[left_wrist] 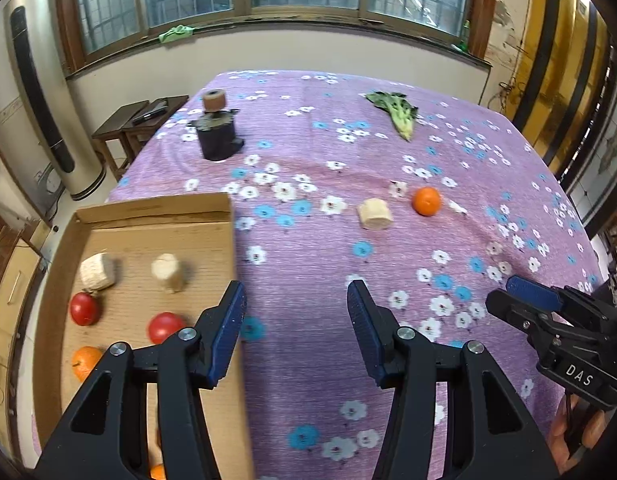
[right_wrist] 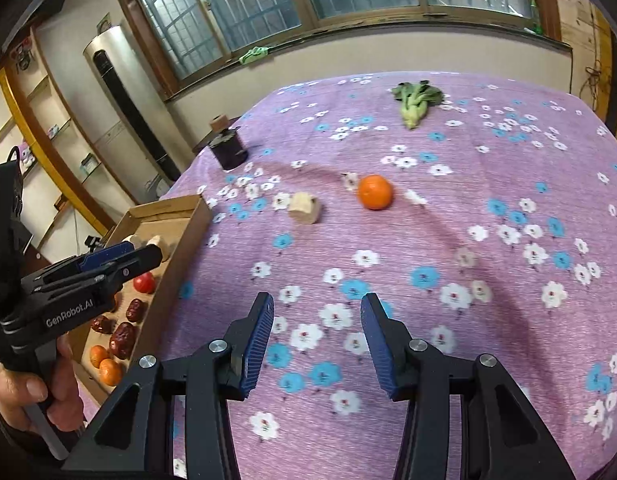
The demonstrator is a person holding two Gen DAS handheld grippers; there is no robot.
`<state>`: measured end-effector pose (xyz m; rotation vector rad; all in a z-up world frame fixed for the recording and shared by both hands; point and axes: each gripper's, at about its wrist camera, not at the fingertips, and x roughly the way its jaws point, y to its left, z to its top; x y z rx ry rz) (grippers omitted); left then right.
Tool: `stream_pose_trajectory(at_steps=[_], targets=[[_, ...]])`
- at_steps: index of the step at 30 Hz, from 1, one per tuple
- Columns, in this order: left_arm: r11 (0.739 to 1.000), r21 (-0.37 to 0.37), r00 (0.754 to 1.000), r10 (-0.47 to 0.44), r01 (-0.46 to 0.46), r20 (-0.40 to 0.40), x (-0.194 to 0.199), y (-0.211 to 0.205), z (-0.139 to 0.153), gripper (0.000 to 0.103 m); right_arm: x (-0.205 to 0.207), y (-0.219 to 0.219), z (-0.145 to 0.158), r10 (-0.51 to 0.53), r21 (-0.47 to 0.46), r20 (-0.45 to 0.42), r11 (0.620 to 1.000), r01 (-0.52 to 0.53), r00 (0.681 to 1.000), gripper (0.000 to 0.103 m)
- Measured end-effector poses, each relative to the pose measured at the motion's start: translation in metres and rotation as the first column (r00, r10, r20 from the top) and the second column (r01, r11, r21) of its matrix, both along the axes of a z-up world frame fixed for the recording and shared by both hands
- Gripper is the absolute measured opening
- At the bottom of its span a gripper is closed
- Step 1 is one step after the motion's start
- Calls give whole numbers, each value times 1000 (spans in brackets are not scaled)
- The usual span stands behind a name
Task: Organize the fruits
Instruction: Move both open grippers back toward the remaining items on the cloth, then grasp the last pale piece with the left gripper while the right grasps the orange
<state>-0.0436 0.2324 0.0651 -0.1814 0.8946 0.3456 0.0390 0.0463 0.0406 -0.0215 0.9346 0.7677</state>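
Nearest, right gripper [right_wrist: 317, 342] with blue-padded fingers spread wide and holding nothing, poised above the floral purple tablecloth [right_wrist: 488, 320] toward its near edge. Left gripper [left_wrist: 296, 330] likewise spread and unloaded, straddling the right wall of the shallow brown cardboard tray [left_wrist: 156, 208] at the cloth's near-left corner. Inside the tray: two red round fruits [left_wrist: 84, 309], small orange tangerines [right_wrist: 108, 371], wrinkled dark-red dates [right_wrist: 122, 340] and two pale cut cylinders [left_wrist: 97, 272].

Farther out, near the cloth's middle, two loose pieces just beside each other but apart: a pale beige cut cylinder [right_wrist: 304, 208], lying on its side, and a round orange tangerine [right_wrist: 374, 192] to its right. Seen from the right gripper, tangerine ahead and slightly right of the open jaws; from the left gripper, well off to the right. Right gripper judged better lined up for that fruit; cylinder closer to the tray.

Beyond, a green leafy vegetable [right_wrist: 414, 104] toward the far edge, and a dark cylindrical holder [left_wrist: 218, 136] at the far-left side.
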Motion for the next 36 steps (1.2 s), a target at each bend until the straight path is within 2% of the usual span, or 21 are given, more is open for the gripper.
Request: stream_pose_trajectory(at_steps=[8,11,15,22,27,28,29,36], targets=[[1000,-21,1000,-24,23,-16,13,-12,-7,53,11,-6,-6,-13,3,-7,1000,13,1000,48],[999,-47,999,-28,27,-17,21,-13,-14,58,20,-2,-11,-14,1,-6,1000,14,1000,48],[996,-82,999,-25,22,-39,37,-11,-28,58,47,16,-22,-17,-29,-10,999,17,1000,48],[996,-91,995,-28,19,-96,76,-9,-56,58,99,57,-47,-35,-107,-13,994,34,999,48],[993,-114,993,-34,21,-113,105,-5,-69,58,122,73,-51,-32,-107,7,994,32,999,48],[993,-119,993,-35,21,-116,110,-5,-71,58,125,74,-51,-30,-107,7,994,31,1000,42],[992,-124,992,-33,18,-119,116,-4,-74,58,126,72,-50,-34,-107,5,994,34,999,33],[994,-113,996,-14,4,-91,141,-5,-77,58,98,23,-29,-90,-3,11,996,90,996,32]])
